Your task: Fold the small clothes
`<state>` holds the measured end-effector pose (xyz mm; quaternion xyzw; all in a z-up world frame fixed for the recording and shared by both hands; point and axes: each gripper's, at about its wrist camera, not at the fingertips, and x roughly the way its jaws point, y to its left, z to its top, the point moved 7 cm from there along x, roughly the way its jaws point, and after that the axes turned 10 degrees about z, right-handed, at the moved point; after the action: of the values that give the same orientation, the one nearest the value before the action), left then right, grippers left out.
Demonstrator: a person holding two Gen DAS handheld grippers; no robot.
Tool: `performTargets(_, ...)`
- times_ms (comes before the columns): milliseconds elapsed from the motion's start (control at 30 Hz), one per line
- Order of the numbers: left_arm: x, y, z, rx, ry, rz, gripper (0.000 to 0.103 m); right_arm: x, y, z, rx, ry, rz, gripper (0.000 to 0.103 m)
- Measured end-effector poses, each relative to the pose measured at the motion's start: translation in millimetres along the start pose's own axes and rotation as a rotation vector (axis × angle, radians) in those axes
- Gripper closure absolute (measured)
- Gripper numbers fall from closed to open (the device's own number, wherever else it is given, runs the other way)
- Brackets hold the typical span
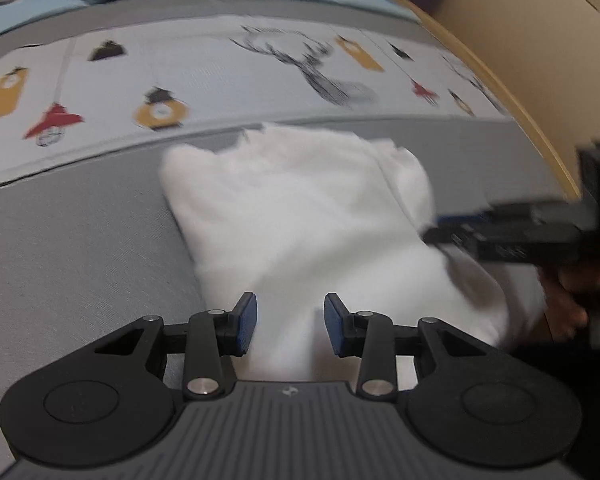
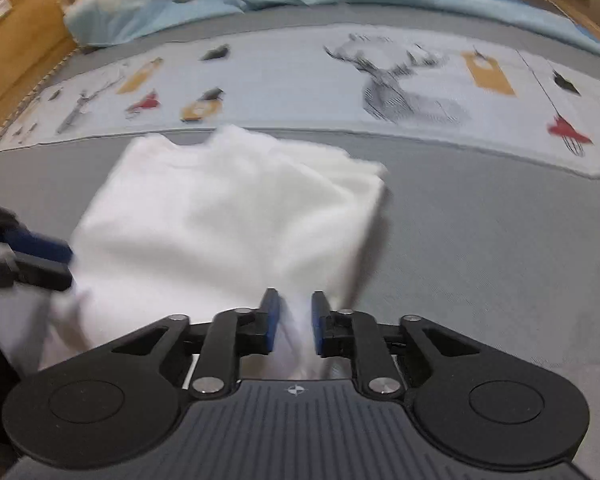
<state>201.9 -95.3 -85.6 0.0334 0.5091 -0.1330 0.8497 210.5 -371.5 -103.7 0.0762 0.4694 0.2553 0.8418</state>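
Both tongs (image 1: pixel 290 322) (image 2: pixel 291 322) around soft white cloth (image 2: pixel 228 216)

The white garment (image 1: pixel 300 208) is soft, plain cloth, already doubled over into a rough rectangle and lying on the grey bed cover just in front of the printed strip with the stag. Its far edge is uneven and slightly rumpled, with layered folds showing at one far corner. The near edge is bunched and lifted, gathered up at two spots along it.
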Motion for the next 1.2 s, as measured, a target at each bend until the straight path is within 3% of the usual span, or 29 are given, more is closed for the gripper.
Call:
performTargets(33,-1,2,2,-0.017,-0.008,0.011,0.062,-4,-5,1,0.037,-0.015,0.002,0.066)
performTargets(100,3,9,6,-0.045,0.004,0.032,0.064,-11,-10,1,0.074,-0.038,0.005,0.065)
performTargets(167,18,13,1,-0.037,0.071,0.089,0.065,-15,-12,2,0.087,-0.052,0.009,0.065)
performTargets(233,28,16,-3,-0.051,0.138,0.099,0.064,-14,-16,0,0.111,-0.048,0.001,0.064)
performTargets(300,23,19,4,-0.106,0.117,0.074,0.064,-13,-25,0,0.179,-0.057,0.009,0.062)
performTargets(400,20,29,12,-0.186,0.098,0.067,0.055,-8,-35,0,0.29,-0.069,0.051,0.061)
performTargets(467,23,34,13,-0.239,0.119,0.041,0.054,-1,-37,0,0.347,-0.063,0.085,0.059)
performTargets(567,30,38,14,-0.309,0.148,0.004,0.044,7,-39,0,0.405,-0.058,0.106,0.056)
performTargets(633,39,40,16,-0.34,0.163,-0.013,0.036,11,-41,1,0.432,-0.059,0.113,0.054)
performTargets(833,64,48,20,-0.453,0.207,-0.076,0.032,18,-40,2,0.459,-0.054,0.132,0.053)
performTargets(967,74,48,24,-0.471,0.208,-0.1,0.03,21,-40,3,0.454,-0.05,0.148,0.053)
performTargets(1067,75,48,26,-0.448,0.187,-0.092,0.038,24,-37,5,0.439,-0.047,0.16,0.062)
performTargets(1133,74,48,29,-0.414,0.166,-0.086,0.057,26,-35,8,0.421,-0.047,0.159,0.068)
performTargets(1200,69,49,34,-0.384,0.14,-0.072,0.065,28,-31,12,0.393,-0.053,0.152,0.075)
